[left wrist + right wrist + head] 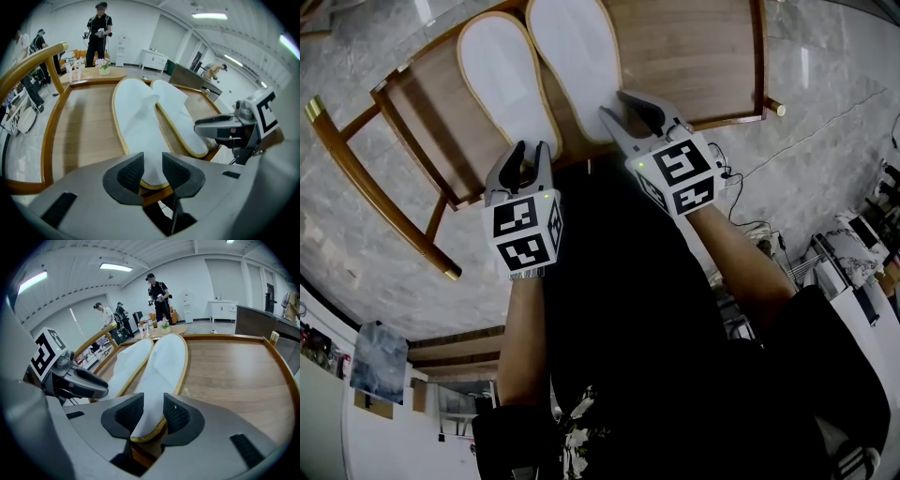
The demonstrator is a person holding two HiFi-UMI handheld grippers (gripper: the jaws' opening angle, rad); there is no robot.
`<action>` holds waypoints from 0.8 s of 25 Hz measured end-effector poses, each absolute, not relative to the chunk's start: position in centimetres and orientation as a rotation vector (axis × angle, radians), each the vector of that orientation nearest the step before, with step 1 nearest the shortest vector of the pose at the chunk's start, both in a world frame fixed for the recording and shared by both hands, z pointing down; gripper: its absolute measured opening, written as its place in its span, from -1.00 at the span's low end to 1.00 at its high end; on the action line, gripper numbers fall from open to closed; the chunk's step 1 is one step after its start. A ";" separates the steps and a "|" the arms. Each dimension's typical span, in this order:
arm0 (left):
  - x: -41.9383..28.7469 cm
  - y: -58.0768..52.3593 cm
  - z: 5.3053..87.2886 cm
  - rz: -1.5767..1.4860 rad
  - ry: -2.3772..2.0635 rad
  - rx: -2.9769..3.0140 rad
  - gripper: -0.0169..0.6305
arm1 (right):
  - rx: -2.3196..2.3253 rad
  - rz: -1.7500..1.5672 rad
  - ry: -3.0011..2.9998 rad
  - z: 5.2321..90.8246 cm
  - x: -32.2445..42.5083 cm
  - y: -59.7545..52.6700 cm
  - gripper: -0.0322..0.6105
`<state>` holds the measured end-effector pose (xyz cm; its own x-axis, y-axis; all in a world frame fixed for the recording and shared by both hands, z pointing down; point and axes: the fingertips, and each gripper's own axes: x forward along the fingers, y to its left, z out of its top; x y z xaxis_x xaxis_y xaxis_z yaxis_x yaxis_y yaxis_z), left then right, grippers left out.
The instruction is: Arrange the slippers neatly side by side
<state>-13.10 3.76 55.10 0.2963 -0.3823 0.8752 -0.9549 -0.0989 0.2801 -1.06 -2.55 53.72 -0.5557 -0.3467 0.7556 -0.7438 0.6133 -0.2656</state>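
Wooden table (698, 56) is carrying the pair side by side, the left slipper (502, 75) lying heel-first between the spread jaws of the left claw (532, 150), the right slipper (572, 56) likewise inside the spread right claw (614, 103); seemingly light and floppy, each is inviting a pinch at its trimmed heel edge.

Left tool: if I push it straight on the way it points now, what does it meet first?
Most likely the heel of the left slipper, already lying between the left tool's parted jaws, on the wooden seat.

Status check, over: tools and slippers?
Left tool open, left slipper heel between jaws. Right tool open, right slipper heel between jaws. Slippers side by side on table. Nothing in the way.
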 end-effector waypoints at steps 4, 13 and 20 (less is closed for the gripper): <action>-12.4 3.7 55.1 0.793 -1.220 1.668 -0.58 | 0.819 0.780 -2.177 53.7 -2.0 -2.1 -0.52; -11.8 3.6 55.1 0.802 -1.202 1.679 -0.62 | 0.768 0.756 -2.182 53.7 -2.6 -1.6 -0.51; -12.1 3.3 53.0 0.808 -1.223 1.718 -0.62 | 0.864 0.645 -2.248 50.0 -2.5 -3.2 -0.59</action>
